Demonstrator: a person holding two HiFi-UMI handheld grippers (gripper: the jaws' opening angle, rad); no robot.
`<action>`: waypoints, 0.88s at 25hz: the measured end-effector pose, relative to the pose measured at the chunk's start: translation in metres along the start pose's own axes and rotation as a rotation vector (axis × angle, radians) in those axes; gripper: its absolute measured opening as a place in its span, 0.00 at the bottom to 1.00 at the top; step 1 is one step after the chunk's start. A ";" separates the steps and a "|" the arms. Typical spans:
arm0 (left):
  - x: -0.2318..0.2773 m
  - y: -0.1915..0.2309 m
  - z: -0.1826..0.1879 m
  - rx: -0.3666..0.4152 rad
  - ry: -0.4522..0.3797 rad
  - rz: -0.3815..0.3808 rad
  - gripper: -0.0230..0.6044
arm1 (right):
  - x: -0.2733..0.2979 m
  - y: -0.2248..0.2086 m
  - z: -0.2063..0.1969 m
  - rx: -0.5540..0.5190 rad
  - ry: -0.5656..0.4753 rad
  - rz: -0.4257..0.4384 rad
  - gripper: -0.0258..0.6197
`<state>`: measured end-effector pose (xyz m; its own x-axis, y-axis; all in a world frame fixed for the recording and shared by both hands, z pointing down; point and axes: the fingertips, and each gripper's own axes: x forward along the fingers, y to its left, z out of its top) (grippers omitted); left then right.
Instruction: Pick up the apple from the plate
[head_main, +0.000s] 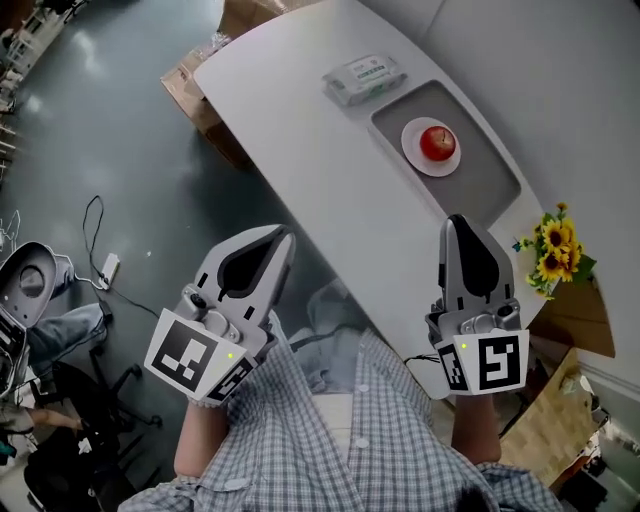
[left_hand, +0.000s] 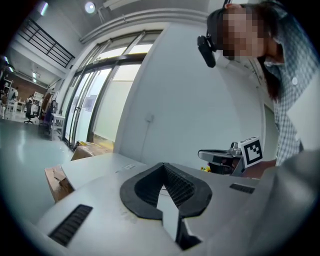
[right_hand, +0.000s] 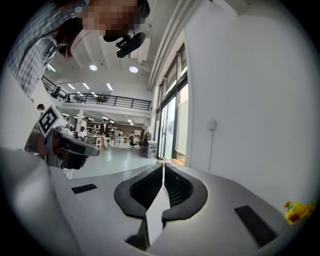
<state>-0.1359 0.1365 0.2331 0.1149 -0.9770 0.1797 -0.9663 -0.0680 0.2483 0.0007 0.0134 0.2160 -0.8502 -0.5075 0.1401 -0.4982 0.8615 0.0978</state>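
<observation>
A red apple (head_main: 437, 142) rests on a small white plate (head_main: 411, 150), which sits in a grey tray (head_main: 485, 185) on the white table (head_main: 310, 150). Both grippers hang close to the person's body, well short of the plate. The right gripper (head_main: 455, 220) points toward the tray over the table's near edge; its jaws meet at the tips with nothing between them, and the right gripper view (right_hand: 162, 163) shows the same. The left gripper (head_main: 283, 233) hovers over the floor left of the table, also shut and empty (left_hand: 162, 165). Neither gripper view shows the apple.
A pack of wet wipes (head_main: 365, 78) lies on the table beyond the tray. Sunflowers (head_main: 553, 250) stand at the table's right end. A cardboard box (head_main: 192, 88) sits on the floor at the table's far left, and cables and a chair base are on the floor to the left.
</observation>
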 end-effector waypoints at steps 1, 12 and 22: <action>0.007 0.003 0.000 0.004 0.011 -0.007 0.05 | 0.004 -0.007 -0.003 0.011 0.006 -0.013 0.08; 0.088 0.003 -0.001 0.018 0.106 -0.157 0.05 | -0.019 -0.081 -0.022 0.060 0.048 -0.248 0.08; 0.168 -0.012 -0.008 0.060 0.168 -0.386 0.05 | -0.044 -0.102 -0.048 0.035 0.139 -0.452 0.08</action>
<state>-0.1034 -0.0254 0.2678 0.5021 -0.8313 0.2384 -0.8561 -0.4388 0.2729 0.0970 -0.0529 0.2468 -0.5168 -0.8270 0.2213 -0.8207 0.5522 0.1468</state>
